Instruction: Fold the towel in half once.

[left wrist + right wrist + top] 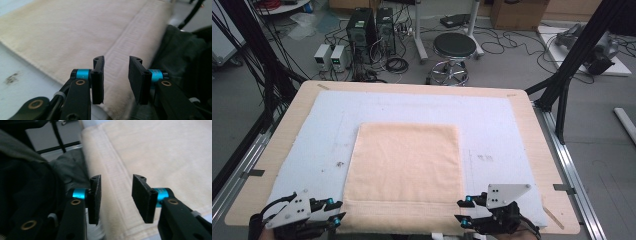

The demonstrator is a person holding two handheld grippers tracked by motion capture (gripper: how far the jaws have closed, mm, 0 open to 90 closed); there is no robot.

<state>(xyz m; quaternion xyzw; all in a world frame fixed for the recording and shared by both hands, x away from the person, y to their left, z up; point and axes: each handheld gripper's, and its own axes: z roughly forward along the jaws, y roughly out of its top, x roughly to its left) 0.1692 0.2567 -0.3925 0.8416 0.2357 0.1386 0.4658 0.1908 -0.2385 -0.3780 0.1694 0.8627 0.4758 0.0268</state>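
- Left gripper and right gripper, black two-jaw tools with blue collars, low at the near table edge, one at each near corner of the towel.
- Jaws of both spread apart, nothing pinched; no earlier picture to compare.
- Peach-coloured square terry towel flat ahead of and between both grippers, its patterned border band running just beyond the left jaws and under the right ones.
- Pale blue-grey felt mat beneath the towel, on a light wooden tabletop.
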